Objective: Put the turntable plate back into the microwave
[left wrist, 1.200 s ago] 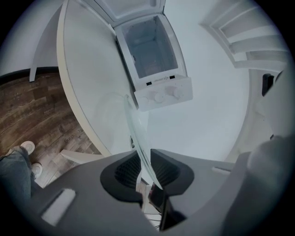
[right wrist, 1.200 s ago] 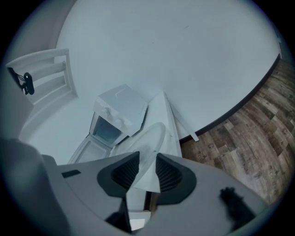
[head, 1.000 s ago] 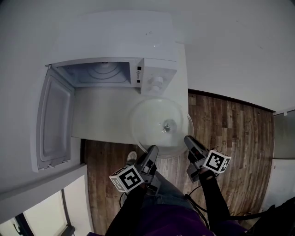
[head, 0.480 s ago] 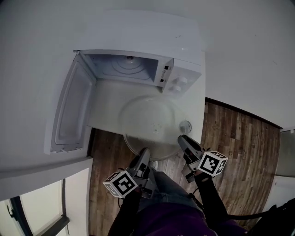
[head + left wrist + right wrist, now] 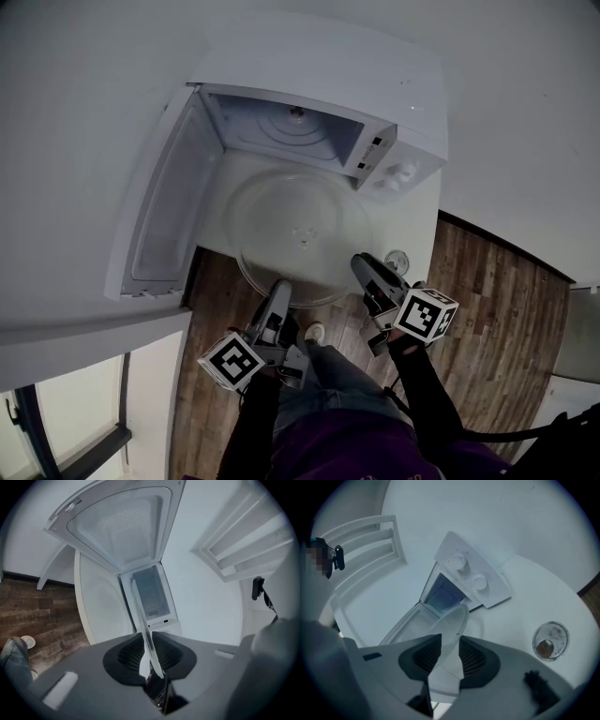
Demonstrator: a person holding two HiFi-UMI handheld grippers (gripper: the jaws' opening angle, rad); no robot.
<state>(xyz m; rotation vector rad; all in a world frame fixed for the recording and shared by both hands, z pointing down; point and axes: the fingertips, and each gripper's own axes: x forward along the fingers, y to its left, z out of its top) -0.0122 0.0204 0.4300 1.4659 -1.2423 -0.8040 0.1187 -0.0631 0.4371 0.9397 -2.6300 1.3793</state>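
Head view centre: round clear glass plate point(image 5: 300, 234) held before the open white microwave point(image 5: 328, 70); left gripper point(image 5: 280, 291) closing on its rim, right gripper point(image 5: 363, 267) pinching it; next, slide it in level.

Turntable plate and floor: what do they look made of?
The turntable plate seems to be clear glass, smooth and glossy; the white counter shows through it. The floor is dark brown planks with visible grain and seams, matte; real wood or laminate, cannot tell.
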